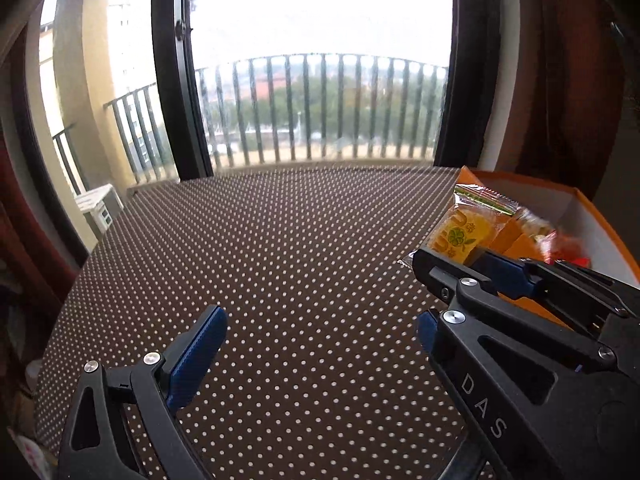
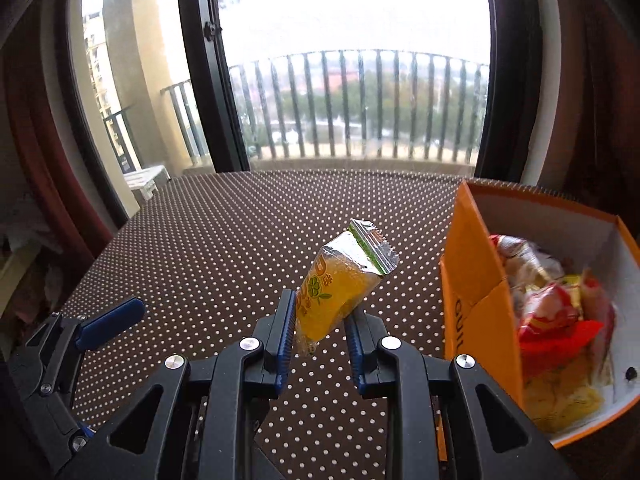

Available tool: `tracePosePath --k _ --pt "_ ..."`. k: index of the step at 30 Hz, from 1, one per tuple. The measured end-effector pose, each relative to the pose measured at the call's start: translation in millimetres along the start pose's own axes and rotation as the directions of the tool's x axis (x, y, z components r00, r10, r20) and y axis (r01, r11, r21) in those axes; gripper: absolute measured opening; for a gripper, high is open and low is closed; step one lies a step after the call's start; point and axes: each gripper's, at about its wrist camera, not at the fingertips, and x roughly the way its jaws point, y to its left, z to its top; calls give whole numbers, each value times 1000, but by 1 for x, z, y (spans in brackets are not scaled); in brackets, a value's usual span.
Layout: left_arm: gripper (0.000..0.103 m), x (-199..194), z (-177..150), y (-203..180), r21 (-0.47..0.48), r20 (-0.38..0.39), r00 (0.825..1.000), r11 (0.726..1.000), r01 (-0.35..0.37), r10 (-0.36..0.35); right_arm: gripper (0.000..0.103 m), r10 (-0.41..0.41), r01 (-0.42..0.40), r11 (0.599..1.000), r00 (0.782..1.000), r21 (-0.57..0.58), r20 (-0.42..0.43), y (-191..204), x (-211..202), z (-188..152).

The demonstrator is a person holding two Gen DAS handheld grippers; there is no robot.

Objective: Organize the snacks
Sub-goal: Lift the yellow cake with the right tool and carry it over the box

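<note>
two tools over a dotted brown bench [image 2: 224, 248], window + balcony railing [image 2: 360, 104] behind. right tool [image 2: 320, 336] pinching a yellow snack packet [image 2: 336, 300] by its lower end — blue pads pressed on both sides, packet tilted, crimped silver-green top leaning up and to the right, held clear of the bench. orange box [image 2: 472, 280] just right of the packet, white inside, holding a pile of red + yellow wrapped snacks [image 2: 560, 320]; a flap w/ lettering hangs on its near wall. left tool [image 1: 320, 332] spread wide, nothing between its fingers, only bench cloth below. in left wrist view the right tool shows at right edge, packet [image 1: 460, 236] poking up in front of the box [image 1: 600, 216]. left tool's blue finger [image 2: 110, 322] shows at the far left of the right wrist view, well apart from the packet.
</note>
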Motion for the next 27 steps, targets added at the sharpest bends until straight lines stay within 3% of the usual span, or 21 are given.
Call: tracePosePath --k 12,27 --pt "97 -39 17 -27 8 92 996 1000 -7 6 26 21 -20 1000 996 -10 83 -15 -38 13" --pt "98 -48 32 -62 83 184 981 996 45 -60 26 -48 42 999 979 34 196 -66 -79 22"
